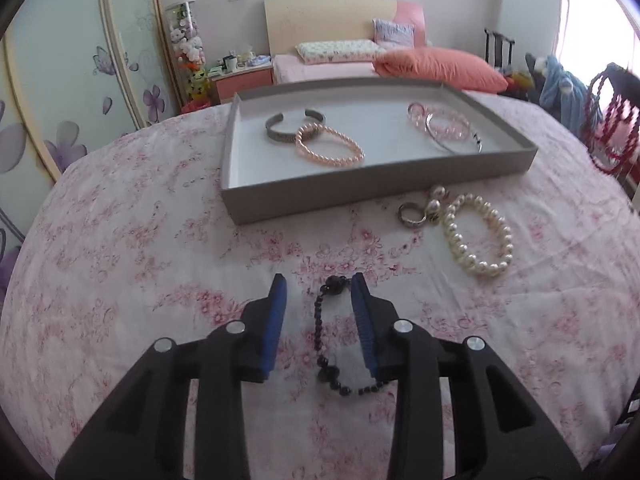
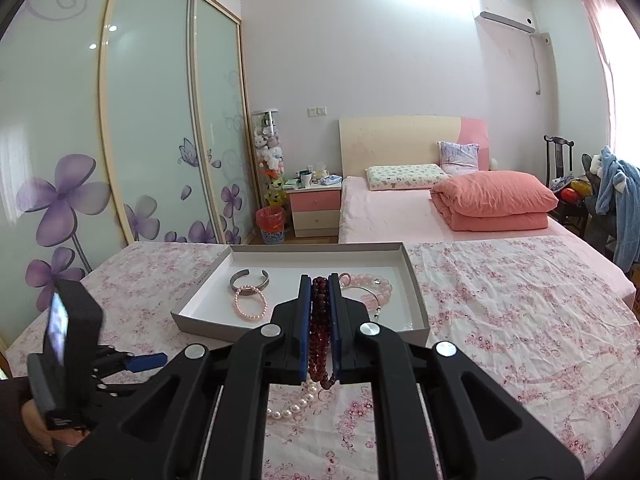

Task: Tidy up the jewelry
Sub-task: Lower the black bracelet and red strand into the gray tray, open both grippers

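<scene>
My left gripper (image 1: 320, 284) is open low over the flowered cloth, and a dark bead bracelet (image 1: 320, 344) lies on the cloth between its blue fingers. My right gripper (image 2: 320, 278) is shut on a dark red bead strand (image 2: 319, 320) and is held in front of the grey tray (image 2: 224, 326). The tray (image 1: 304, 196) holds a silver cuff (image 1: 280, 130), a pink pearl bracelet (image 1: 330, 146), a pink crystal bracelet (image 1: 440, 122) and a thin silver bangle (image 1: 452, 140). A white pearl bracelet (image 1: 478, 236), a ring (image 1: 412, 216) and pearl earrings (image 1: 434, 200) lie loose on the cloth in front of the tray.
The table is covered by a pink flowered cloth (image 1: 140, 240). Behind it are a bed with an orange quilt (image 2: 496, 200), a bedside cabinet (image 2: 316, 208) and sliding wardrobe doors (image 2: 152, 120). A chair draped with blue clothing (image 2: 616, 200) stands at the right.
</scene>
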